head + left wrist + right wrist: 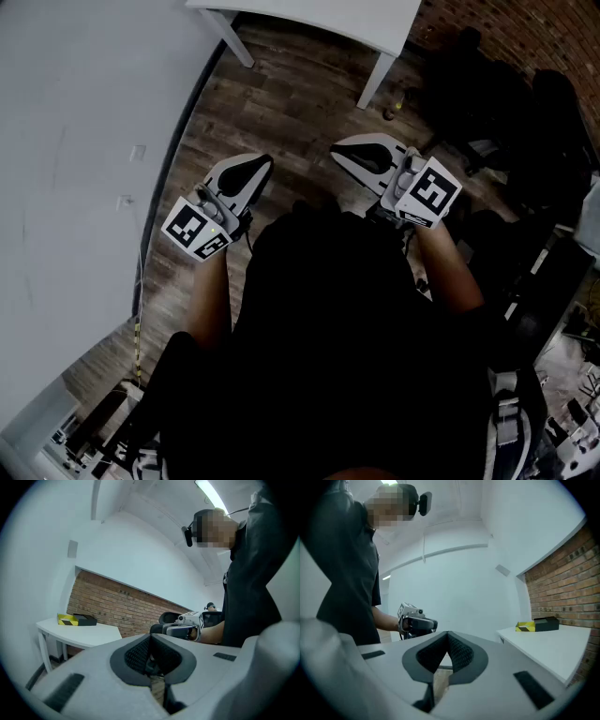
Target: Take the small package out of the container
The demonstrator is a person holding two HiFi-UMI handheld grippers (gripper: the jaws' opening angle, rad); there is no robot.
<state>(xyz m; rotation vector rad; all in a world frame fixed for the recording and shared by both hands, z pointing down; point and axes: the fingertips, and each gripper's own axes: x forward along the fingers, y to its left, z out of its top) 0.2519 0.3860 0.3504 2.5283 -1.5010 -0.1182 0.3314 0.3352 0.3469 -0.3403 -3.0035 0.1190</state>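
Observation:
A black box (85, 619) and a yellow-and-black striped piece (67, 619) beside it lie on a white table (89, 635), far from both grippers. The right gripper view shows the same black box (547, 623) and striped piece (525, 626) on the table (555, 646). I cannot tell which is the container, and no small package shows. My left gripper (258, 161) and right gripper (339, 150) are held in front of the person's body above the floor. Both are shut with nothing between the jaws: left gripper (151, 637), right gripper (448, 635).
The white table (309, 17) stands ahead on a dark wooden floor (281, 103). A white wall (75, 169) runs along the left. Black chairs (525, 122) and clutter crowd the right side in front of a brick wall (525, 28).

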